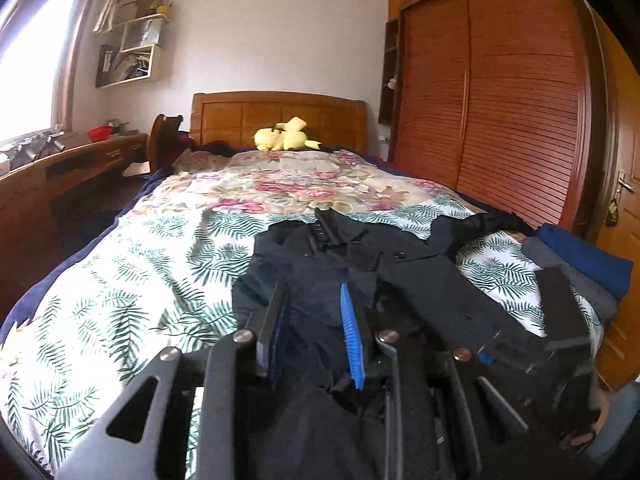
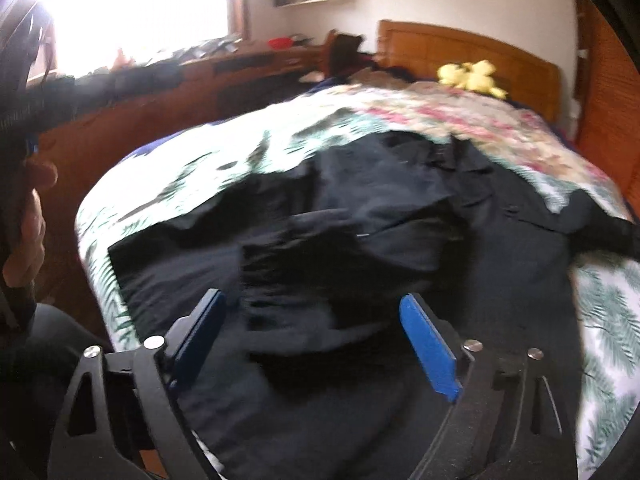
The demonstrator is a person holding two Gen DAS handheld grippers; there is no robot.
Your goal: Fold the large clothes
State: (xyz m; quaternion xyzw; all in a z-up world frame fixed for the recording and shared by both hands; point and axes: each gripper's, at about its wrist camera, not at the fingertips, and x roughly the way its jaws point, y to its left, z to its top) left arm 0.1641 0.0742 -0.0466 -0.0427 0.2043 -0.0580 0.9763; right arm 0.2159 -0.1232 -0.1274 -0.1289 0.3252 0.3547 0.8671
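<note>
A large black jacket (image 1: 360, 264) lies spread on the bed, collar toward the headboard, one sleeve stretched right. My left gripper (image 1: 316, 308) is shut on a bunched fold of the jacket's near hem, the cloth pinched between the blue pads. In the right wrist view the jacket (image 2: 400, 220) fills the middle of the bed. My right gripper (image 2: 312, 312) is open and empty, its blue fingers (image 2: 428, 344) spread wide just above the jacket's near part. The right gripper also shows at the right edge of the left wrist view (image 1: 560, 320).
The bed has a leaf and flower print quilt (image 1: 160, 264). A yellow plush toy (image 1: 284, 136) sits by the wooden headboard (image 1: 276, 116). Folded blue and grey clothes (image 1: 580, 264) lie at the bed's right edge. A wardrobe (image 1: 500, 100) stands right, a desk (image 1: 72, 168) left.
</note>
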